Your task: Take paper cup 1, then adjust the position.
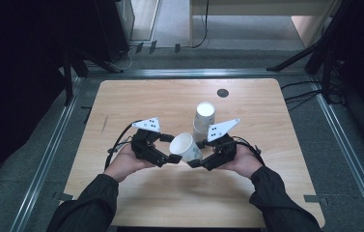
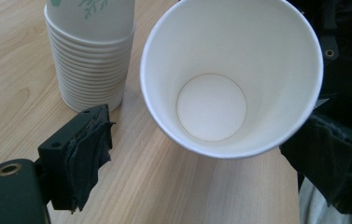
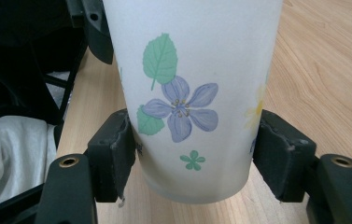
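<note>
A white paper cup (image 1: 185, 146) printed with flowers hangs tilted over the table's middle, its mouth turned toward my left gripper (image 1: 170, 148). My right gripper (image 1: 198, 153) is shut on it near the base; in the right gripper view both pads (image 3: 117, 149) press the cup (image 3: 192, 70) from either side. The left gripper view looks straight into the empty cup (image 2: 229, 79). There my left gripper (image 2: 208, 161) stands open, its jaws spread wider than the rim and the left pad (image 2: 89, 154) well apart from it. A stack of matching cups (image 1: 203, 118) stands upright just behind.
The wooden table (image 1: 136, 96) has a dark round grommet (image 1: 222, 93) near its far edge. The stack of cups (image 2: 92, 56) stands close beside the left jaw. Metal floor rails (image 1: 49, 154) and dark stand legs (image 1: 315, 53) surround the table.
</note>
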A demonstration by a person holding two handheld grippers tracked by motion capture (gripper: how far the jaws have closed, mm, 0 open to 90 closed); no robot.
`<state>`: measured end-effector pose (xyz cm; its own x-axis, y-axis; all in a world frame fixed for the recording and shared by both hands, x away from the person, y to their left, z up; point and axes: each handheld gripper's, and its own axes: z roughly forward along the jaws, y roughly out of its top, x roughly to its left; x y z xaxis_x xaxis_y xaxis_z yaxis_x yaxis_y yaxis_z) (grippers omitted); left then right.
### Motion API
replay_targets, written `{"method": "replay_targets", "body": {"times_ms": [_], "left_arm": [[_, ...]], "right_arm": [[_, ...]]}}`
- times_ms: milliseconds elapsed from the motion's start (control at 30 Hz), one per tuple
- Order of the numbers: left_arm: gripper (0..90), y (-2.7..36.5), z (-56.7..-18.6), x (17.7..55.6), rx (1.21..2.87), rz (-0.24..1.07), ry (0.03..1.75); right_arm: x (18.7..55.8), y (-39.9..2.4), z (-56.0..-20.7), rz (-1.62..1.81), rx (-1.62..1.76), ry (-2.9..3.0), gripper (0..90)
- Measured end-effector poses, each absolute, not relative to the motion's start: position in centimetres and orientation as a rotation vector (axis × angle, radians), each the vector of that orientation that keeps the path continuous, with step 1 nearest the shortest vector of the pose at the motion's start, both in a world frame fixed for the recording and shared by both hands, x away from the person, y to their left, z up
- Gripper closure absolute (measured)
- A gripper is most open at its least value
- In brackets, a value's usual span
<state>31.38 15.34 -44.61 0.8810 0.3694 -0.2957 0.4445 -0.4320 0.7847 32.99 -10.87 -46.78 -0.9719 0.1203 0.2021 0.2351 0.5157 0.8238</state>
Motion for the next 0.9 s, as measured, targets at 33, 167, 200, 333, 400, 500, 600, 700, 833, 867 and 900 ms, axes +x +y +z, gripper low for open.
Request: {"method": "replay_targets", "body": {"times_ms": [33,167,200,333,400,500,600,700,833,867,900], "left_arm": [[9.9,15.3,-44.6,31.4,2.065,-0.097,0.587],[10.4,15.2,-44.7,31.4,2.063,-0.099,0.583],[10.6,15.2,-44.7,31.4,2.062,-0.1,0.573],[12.2,14.9,-44.7,31.4,2.05,-0.111,0.574],[12.3,14.8,-44.8,31.4,2.051,-0.116,0.567],[12.3,14.7,-44.8,31.4,2.051,-0.114,0.57],[12.7,14.7,-44.8,31.4,2.053,-0.107,0.572],[13.5,14.5,-44.9,31.4,2.051,-0.106,0.571],[14.9,14.4,-45.0,31.4,2.058,-0.095,0.569],[14.8,14.3,-45.0,31.4,2.06,-0.097,0.572],[15.0,14.3,-45.1,31.4,2.061,-0.099,0.569]], "right_arm": [[33.0,-10.9,-46.8,-1.458,-0.313,-2.626,34.8],[33.0,-10.7,-46.9,-1.457,-0.307,-2.625,34.8],[33.0,-10.7,-46.9,-1.453,-0.31,-2.627,34.8],[33.0,-10.4,-47.2,-1.442,-0.305,-2.622,34.8],[32.9,-10.3,-47.2,-1.437,-0.302,-2.626,34.8],[32.9,-10.1,-47.3,-1.426,-0.297,-2.627,34.8],[32.9,-10.0,-47.4,-1.426,-0.297,-2.626,34.8],[32.9,-9.9,-47.5,-1.418,-0.301,-2.627,34.8],[32.9,-9.8,-47.7,-1.405,-0.302,-2.627,34.8],[32.9,-9.7,-47.7,-1.398,-0.305,-2.628,34.8],[32.9,-9.7,-47.8,-1.392,-0.305,-2.627,34.7]]}}
